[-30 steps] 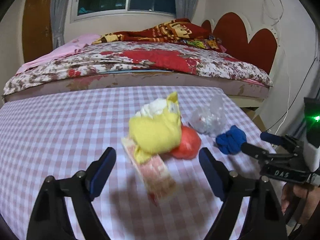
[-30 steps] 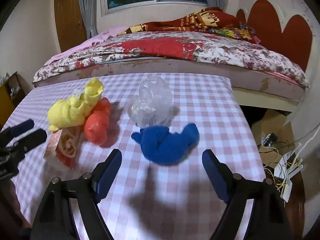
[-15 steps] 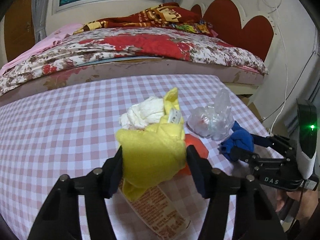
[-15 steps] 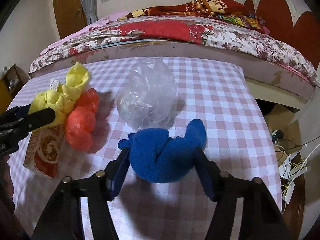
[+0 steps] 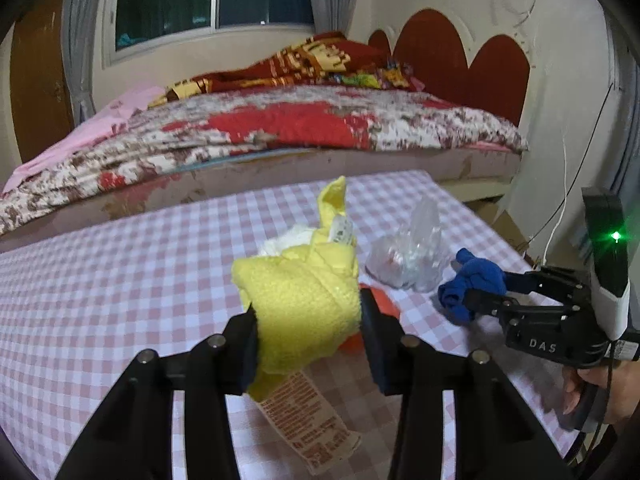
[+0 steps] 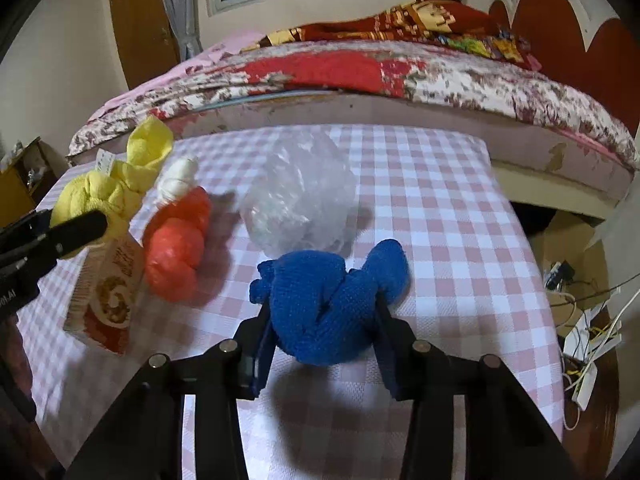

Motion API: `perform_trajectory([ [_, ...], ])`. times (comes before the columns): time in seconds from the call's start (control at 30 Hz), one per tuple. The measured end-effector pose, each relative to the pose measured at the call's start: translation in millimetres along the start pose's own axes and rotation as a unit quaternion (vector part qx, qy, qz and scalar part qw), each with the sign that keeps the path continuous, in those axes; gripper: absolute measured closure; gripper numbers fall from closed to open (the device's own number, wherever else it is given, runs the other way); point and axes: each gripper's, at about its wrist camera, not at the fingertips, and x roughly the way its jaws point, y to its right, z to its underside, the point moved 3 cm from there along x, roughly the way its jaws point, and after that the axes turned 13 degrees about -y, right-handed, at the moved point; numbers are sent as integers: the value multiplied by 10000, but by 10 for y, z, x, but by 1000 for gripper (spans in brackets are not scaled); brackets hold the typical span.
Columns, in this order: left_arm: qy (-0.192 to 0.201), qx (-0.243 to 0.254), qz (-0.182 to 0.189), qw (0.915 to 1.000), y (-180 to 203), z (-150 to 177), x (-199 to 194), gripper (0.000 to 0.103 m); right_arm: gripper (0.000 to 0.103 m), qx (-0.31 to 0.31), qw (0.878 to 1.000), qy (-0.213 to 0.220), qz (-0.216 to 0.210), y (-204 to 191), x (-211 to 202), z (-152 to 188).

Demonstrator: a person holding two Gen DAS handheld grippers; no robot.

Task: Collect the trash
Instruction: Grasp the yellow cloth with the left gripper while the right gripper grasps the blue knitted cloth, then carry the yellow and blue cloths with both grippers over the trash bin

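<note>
A knotted yellow cloth (image 5: 304, 304) sits between the pads of my left gripper (image 5: 308, 344). Its jaws are closing and both pads press the cloth's sides. In the right wrist view my right gripper (image 6: 324, 344) is closing on a knotted blue cloth (image 6: 328, 304), and its pads squeeze it on the checked table (image 6: 440, 208). The left wrist view also shows the right gripper (image 5: 476, 292) with the blue cloth (image 5: 476, 280) in its tips. An orange bundle (image 6: 176, 248), a white wad (image 6: 178, 178), a crumpled clear plastic bag (image 6: 300, 200) and a flat snack packet (image 6: 108, 292) lie between the two cloths.
A bed (image 5: 320, 132) with a flowered cover runs along the table's far edge. Off the table's right edge a cardboard box (image 6: 568, 240) and tangled cables (image 6: 588, 332) lie on the floor. A person's hand (image 5: 592, 392) holds the right gripper's handle.
Both grippers moved forward around their cloths and their jaws narrowed from wide open until the pads met the yellow cloth on the left and the blue cloth on the right.
</note>
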Motion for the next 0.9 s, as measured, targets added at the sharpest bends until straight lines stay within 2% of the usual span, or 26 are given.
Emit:
perform_trajectory([
  [0.27,198,-76,-102,9997,-29,120,-282,59,58,22,9995,304,63,64,-349,91],
  [0.47,376,-279,33,9989,17,351,-488,59,58,28,9990,448,38,72,-579,225],
  [0.53,424,-358,82,9984,34,431,-561,59,58,33,9987,514,50,69,-674,305],
  [0.67,584,-320,-65,9978,123,597,-734,59,58,32,9983,566,130,84,-828,439],
  [0.9,674,-390,109,9969,299,800,-924,59,58,-30,9975,660,264,113,-1134,774],
])
